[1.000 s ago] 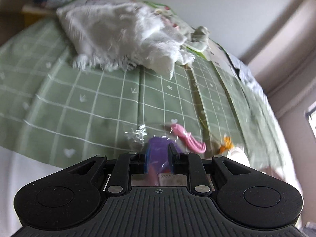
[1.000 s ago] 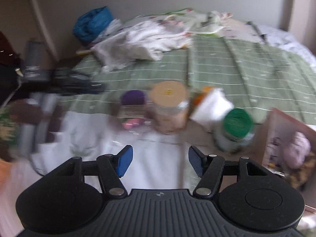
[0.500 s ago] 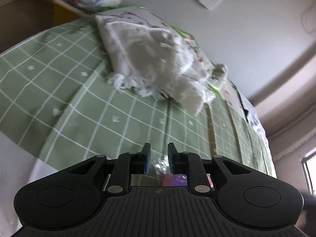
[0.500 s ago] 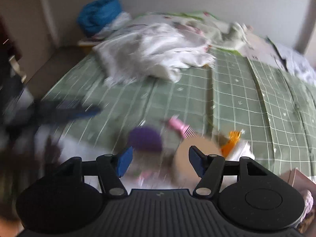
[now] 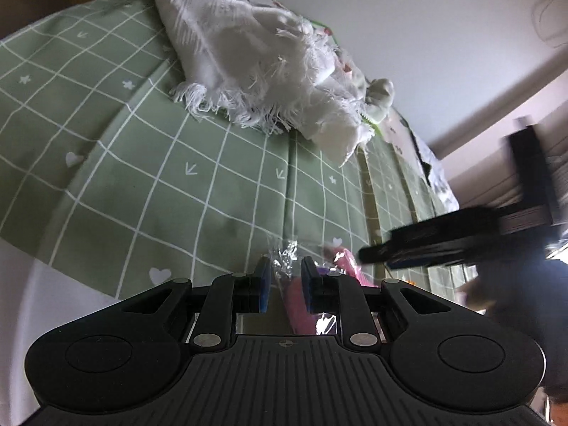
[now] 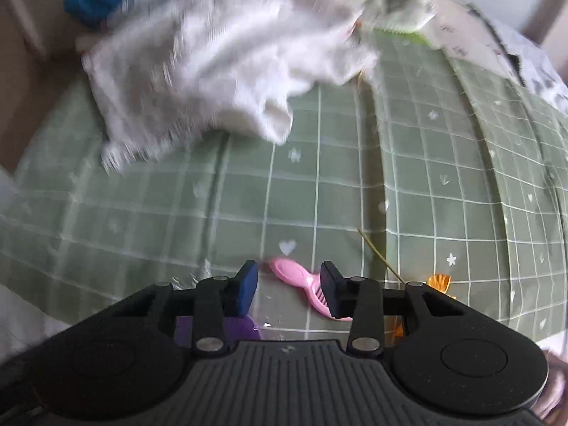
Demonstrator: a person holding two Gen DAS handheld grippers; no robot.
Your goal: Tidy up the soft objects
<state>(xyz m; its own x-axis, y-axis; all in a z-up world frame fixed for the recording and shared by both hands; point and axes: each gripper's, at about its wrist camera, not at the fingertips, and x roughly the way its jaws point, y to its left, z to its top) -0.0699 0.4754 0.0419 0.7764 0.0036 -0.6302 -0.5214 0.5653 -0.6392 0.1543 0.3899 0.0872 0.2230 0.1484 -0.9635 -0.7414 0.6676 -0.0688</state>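
Left gripper [image 5: 285, 285] around upright plastic-wrapped packet [image 5: 284, 266]

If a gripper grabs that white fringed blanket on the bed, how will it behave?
The white fringed blanket lies crumpled in soft folds, so it will likely drape and sag, not lift flat. Its loose tassels may snag or trail. It looks light but bulky on the green checked bedspread.

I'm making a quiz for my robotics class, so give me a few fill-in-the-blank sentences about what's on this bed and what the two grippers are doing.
1. The fringed towel lying on the bed is ____ in colour.
2. The bedspread is ____ with a white grid.
3. The comb in front of the right gripper is ____.
4. The left gripper is closed on a crinkly ____ plastic wrapper.

Missing words: white; green; pink; clear
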